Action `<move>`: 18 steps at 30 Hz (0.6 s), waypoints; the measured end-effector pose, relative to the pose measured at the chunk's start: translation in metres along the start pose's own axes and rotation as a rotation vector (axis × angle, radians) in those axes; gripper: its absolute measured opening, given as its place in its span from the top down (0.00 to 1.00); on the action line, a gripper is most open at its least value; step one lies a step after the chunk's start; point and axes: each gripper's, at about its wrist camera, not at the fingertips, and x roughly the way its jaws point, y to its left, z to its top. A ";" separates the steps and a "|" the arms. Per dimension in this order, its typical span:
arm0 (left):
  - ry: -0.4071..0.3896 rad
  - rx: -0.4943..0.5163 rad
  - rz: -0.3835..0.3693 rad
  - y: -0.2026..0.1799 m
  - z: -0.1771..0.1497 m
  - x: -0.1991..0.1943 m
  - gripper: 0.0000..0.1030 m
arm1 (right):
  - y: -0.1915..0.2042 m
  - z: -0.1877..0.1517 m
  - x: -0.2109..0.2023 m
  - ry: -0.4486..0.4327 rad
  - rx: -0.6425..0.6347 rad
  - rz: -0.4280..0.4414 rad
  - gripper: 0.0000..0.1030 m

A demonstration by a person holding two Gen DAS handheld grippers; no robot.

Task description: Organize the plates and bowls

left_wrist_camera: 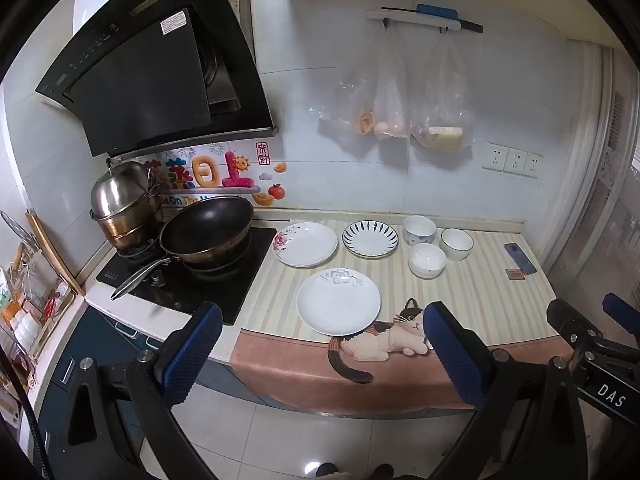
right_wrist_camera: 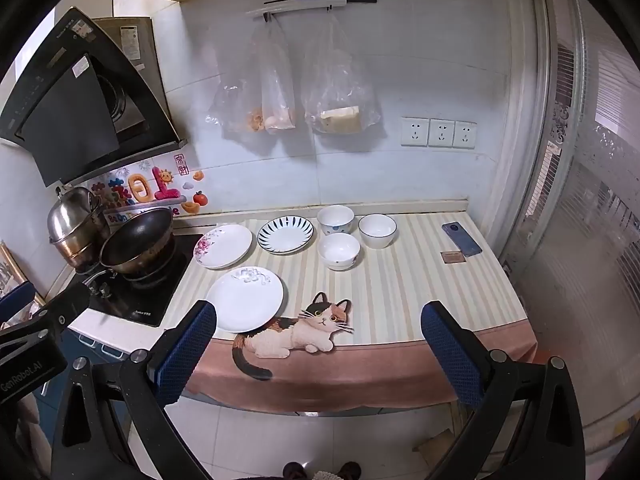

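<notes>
On the desk three plates and three bowls lie apart; left gripper and right gripper both gape wide, empty

A home kitchen, small and lived-in. At ten o'clock, a black range hood over a stove bearing a dark wok and stacked steel pots. Tiled wall behind, with bright stickers, hanging food bags at twelve o'clock and sockets at two. Plates and bowls laid out on a counter covered by a striped cat-print cloth.
</notes>
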 end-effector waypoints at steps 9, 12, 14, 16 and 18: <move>-0.006 0.003 0.004 0.000 0.000 0.000 0.00 | -0.001 -0.001 0.001 0.003 0.006 0.007 0.00; -0.005 0.004 0.003 0.000 0.000 0.000 0.00 | -0.002 0.000 0.000 0.004 0.007 0.009 0.00; -0.006 0.006 0.004 0.000 0.000 0.000 0.00 | -0.003 0.000 0.000 0.002 0.008 0.008 0.00; -0.006 0.002 0.002 0.000 0.000 0.000 0.00 | -0.002 0.000 0.002 0.002 0.008 0.007 0.00; -0.006 0.003 0.003 0.000 0.000 0.000 0.00 | 0.001 0.000 0.003 0.002 0.010 0.007 0.00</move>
